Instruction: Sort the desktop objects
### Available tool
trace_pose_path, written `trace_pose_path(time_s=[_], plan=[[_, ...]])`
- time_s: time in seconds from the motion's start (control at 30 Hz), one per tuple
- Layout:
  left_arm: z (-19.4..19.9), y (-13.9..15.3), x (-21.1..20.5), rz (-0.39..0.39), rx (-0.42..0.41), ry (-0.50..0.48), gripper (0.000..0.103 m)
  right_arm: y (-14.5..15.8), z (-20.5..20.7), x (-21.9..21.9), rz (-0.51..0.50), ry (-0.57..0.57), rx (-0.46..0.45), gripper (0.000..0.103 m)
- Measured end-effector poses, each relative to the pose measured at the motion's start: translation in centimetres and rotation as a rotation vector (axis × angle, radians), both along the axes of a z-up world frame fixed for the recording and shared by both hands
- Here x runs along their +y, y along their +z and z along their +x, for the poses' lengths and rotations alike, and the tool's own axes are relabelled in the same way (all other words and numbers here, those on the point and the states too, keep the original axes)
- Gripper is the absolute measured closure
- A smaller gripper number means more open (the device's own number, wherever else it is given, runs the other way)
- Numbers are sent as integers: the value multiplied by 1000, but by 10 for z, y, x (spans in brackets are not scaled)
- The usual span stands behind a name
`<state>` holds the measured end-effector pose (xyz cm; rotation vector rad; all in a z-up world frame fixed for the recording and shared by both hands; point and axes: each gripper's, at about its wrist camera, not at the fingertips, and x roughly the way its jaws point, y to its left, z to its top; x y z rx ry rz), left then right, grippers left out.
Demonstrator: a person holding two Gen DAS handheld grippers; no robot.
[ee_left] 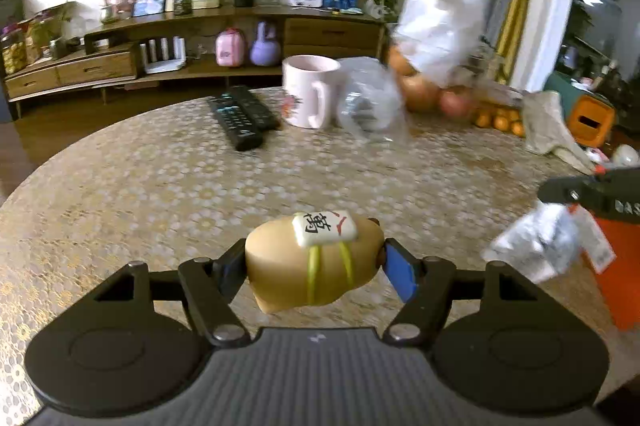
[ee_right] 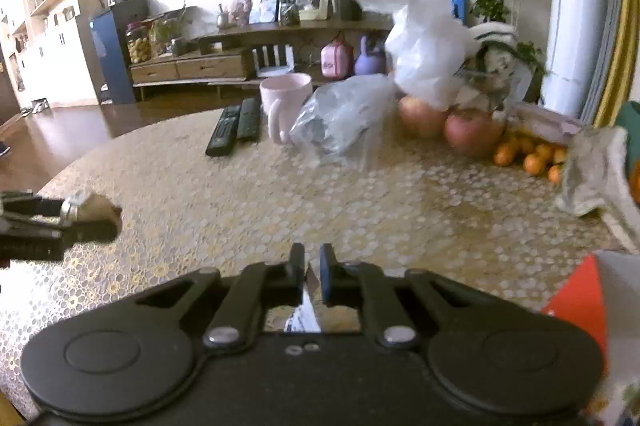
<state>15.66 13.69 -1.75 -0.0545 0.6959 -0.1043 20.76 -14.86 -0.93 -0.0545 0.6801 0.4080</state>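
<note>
My left gripper (ee_left: 314,266) is shut on a tan capybara figurine (ee_left: 304,262) with a white mahjong tile tied on its back, held above the patterned tablecloth (ee_left: 160,186). My right gripper (ee_right: 311,274) is shut on a thin crinkled silvery wrapper (ee_right: 305,310) that hangs below the fingers; in the left wrist view the wrapper (ee_left: 536,242) dangles under the right gripper at the right edge. The left gripper with the figurine (ee_right: 96,210) shows at the left edge of the right wrist view.
Toward the far side of the table lie two black remotes (ee_left: 242,116), a pink mug (ee_left: 306,90), a clear plastic bag (ee_left: 370,102), apples (ee_right: 472,132) under a white bag (ee_right: 428,46), small oranges (ee_right: 528,154) and a crumpled tissue (ee_right: 592,170). An orange box (ee_left: 618,266) stands at the right.
</note>
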Motion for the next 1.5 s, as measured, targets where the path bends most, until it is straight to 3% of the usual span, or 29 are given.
trace_pose_path(time_s=[0.43, 0.53, 0.6, 0.93, 1.3, 1.43, 1.5], plan=[[-24, 42, -61, -6, -55, -135, 33, 43, -34, -44, 36, -64, -56, 98], [-30, 46, -66, -9, -63, -141, 33, 40, -40, -41, 29, -28, -34, 76], [-32, 44, -65, -10, -57, -134, 33, 32, -42, -34, 14, -8, -19, 76], [-32, 15, -42, 39, -55, -100, 33, -15, -28, 15, -40, 75, 31, 51], [-19, -25, -6, 41, -18, -65, 33, -65, -17, 88, -180, 192, 31, 56], [-15, -32, 2, 30, -6, -56, 33, -74, -13, 95, -235, 179, 35, 88], [-14, -34, 2, 29, -2, -58, 33, -73, -16, 95, -249, 175, 27, 95]])
